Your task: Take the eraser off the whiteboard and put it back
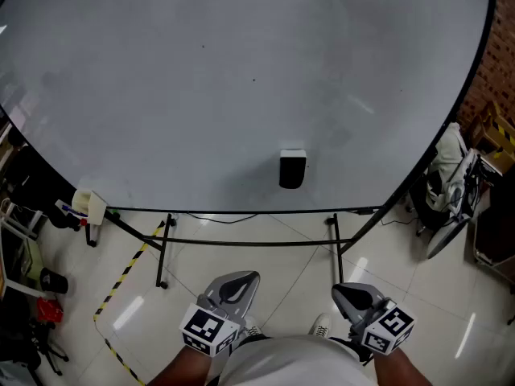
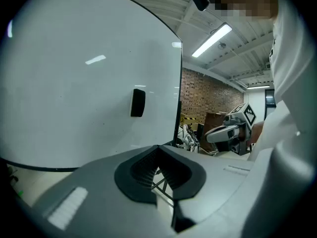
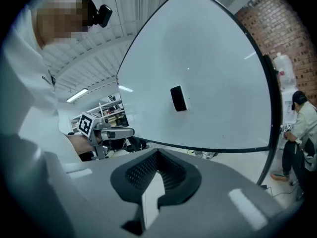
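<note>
The eraser (image 1: 292, 169) is stuck upright on the whiteboard (image 1: 201, 95). It is a small dark block with a pale top edge, in the lower middle of the whiteboard and a little above its bottom rim. Nothing touches it.

Both grippers are held low, close to the person's body and well apart from the whiteboard. The left gripper (image 1: 239, 284) has its jaws together with nothing between them. Its own view shows only a thin slit between the dark ribbed pads (image 2: 143, 168), with a bit of stand and floor visible through it. The right gripper (image 1: 352, 297) is likewise closed and empty (its slit shows only pale floor). Each carries a marker cube (image 1: 208, 328) at its rear.

In the left gripper view the eraser (image 2: 138, 102) hangs near the whiteboard's right edge, and the right gripper (image 2: 230, 131) shows beyond it, beside a white sleeve (image 2: 292, 98). In the right gripper view the eraser (image 3: 179, 98) lies near the middle of the whiteboard (image 3: 218, 68), with the left gripper (image 3: 106, 132) off to the left.

The whiteboard rests on a black stand (image 1: 165, 248) over a glossy tiled floor (image 1: 402, 252), where yellow-and-black tape (image 1: 121, 281) runs. A brick wall (image 3: 290, 29) rises at the right, and another person (image 3: 299, 128) stands by the whiteboard's far edge.
</note>
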`<state>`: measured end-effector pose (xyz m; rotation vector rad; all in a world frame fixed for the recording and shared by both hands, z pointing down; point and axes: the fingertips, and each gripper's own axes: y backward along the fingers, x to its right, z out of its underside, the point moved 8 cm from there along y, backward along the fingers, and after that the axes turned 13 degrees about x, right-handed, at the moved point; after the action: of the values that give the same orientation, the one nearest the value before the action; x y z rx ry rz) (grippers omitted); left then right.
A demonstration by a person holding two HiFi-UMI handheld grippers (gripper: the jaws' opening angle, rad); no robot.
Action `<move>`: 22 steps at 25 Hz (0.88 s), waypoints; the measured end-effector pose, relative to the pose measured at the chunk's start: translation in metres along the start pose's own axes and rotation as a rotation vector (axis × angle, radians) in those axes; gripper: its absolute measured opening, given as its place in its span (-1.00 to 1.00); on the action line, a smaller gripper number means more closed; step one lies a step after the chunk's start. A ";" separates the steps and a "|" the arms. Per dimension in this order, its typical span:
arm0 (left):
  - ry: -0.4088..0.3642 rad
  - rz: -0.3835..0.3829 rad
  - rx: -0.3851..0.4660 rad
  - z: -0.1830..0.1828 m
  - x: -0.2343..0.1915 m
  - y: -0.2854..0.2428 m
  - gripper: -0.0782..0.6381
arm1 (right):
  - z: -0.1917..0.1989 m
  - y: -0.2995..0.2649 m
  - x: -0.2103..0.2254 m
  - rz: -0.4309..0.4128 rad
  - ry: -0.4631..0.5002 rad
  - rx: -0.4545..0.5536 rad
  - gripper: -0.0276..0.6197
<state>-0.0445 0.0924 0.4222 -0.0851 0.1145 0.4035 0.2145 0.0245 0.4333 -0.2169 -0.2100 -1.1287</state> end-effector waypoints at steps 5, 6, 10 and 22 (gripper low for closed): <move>-0.033 -0.039 -0.009 0.005 0.007 -0.007 -0.75 | -0.001 0.000 0.003 -0.016 0.016 -0.002 -0.91; -0.042 -0.048 -0.015 0.006 0.010 -0.010 -0.75 | 0.000 0.002 0.005 -0.018 0.020 -0.007 -0.91; 0.059 -0.078 -0.025 0.010 0.015 -0.023 -0.75 | -0.001 0.012 0.022 -0.010 0.020 -0.016 -0.91; 0.068 -0.203 0.016 -0.004 0.016 -0.045 -0.75 | -0.004 0.021 0.069 -0.073 0.051 0.003 -0.91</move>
<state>-0.0127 0.0569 0.4190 -0.0933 0.1748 0.1967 0.2623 -0.0278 0.4470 -0.1786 -0.1759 -1.2043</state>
